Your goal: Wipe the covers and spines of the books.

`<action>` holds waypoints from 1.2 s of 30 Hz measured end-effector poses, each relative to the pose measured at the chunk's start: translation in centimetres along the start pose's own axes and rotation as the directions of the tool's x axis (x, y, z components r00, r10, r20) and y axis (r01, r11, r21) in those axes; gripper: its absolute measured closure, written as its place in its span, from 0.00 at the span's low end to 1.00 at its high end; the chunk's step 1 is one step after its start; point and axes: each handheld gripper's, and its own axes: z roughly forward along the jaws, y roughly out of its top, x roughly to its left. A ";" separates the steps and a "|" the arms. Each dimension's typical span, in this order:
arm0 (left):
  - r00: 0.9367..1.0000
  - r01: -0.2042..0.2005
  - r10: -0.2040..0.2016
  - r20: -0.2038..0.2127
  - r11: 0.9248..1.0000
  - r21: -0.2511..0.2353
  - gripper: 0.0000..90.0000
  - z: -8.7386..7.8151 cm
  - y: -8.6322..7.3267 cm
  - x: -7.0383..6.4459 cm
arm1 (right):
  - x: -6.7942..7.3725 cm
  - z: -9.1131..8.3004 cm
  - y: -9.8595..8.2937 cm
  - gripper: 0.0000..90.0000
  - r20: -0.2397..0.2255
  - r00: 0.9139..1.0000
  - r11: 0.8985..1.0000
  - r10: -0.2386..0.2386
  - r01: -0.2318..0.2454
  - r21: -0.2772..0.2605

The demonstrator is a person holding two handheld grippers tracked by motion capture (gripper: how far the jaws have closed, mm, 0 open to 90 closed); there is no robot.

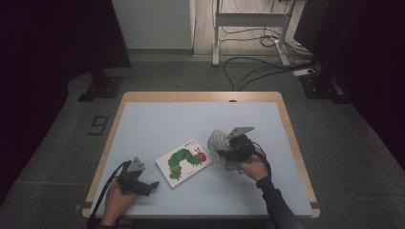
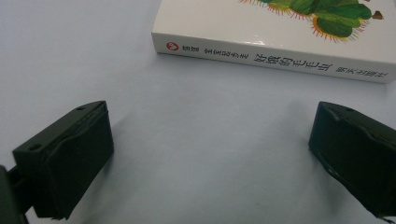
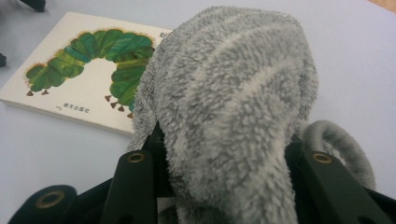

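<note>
High view: right tool (image 1: 228, 149) holds a grey fuzzy cloth (image 1: 218, 140), bunched and lifted off the pale counter (image 1: 157, 119), just right of the picture book (image 1: 184, 161). The book lies flat, cover up, turned at an angle, near the middle-front of the counter. Left tool (image 1: 152, 185) rests low at the front left, tip aimed at the book's near corner, close but apart. Looks like the cloth is kept up so it can go over or onto the book; left hand (image 1: 117, 196) parked ready to steady the book.

Left gripper view: jaws spread wide, nothing between them, bare counter below. Book's spine (image 2: 275, 58) with printed characters sits ahead, just beyond the tips, not touched. The wide spread suits taking the book by its edge, my guess.

Right gripper view: jaws pinching the cloth (image 3: 233, 107), which bulges up thick between and over them; a loop of cloth hangs at the right. Deep grip, so it shouldn't slip. Book (image 3: 79, 74) with green caterpillar cover lies beyond on the left, flat on the counter, cloth not touching it as far as I can tell.
</note>
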 end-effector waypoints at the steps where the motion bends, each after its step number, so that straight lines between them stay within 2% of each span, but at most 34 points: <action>1: 1.000 0.000 0.000 0.000 1.000 0.000 0.00 0.0 0.0 0.0 | 0.1 0.2 0.1 0.61 -0.003 1.000 1.000 -0.005 0.005 0.000; 17: 1.000 -0.001 0.001 -0.001 1.000 0.001 0.00 0.0 0.0 0.0 | 0.9 3.5 0.8 0.61 -0.032 0.999 0.999 -0.027 0.027 0.024; 23: 1.000 -0.001 0.001 -0.001 1.000 0.002 0.00 0.0 0.0 0.0 | 1.0 4.7 0.9 0.61 -0.030 0.999 0.999 -0.035 0.036 0.031; 29: 1.000 -0.001 0.001 -0.001 1.000 0.002 0.00 0.0 0.0 0.0 | 1.2 6.2 0.6 0.61 -0.022 0.999 0.997 -0.043 0.044 0.063; 32: 1.000 -0.001 0.001 -0.001 1.000 0.002 0.00 0.0 0.0 0.0 | 1.1 6.4 0.5 0.61 -0.027 0.999 0.998 -0.035 0.036 0.058; 36: 1.000 -0.001 0.001 -0.001 1.000 0.002 0.00 0.0 0.0 0.0 | 1.5 6.4 0.6 0.61 -0.030 0.998 0.997 -0.048 0.050 0.067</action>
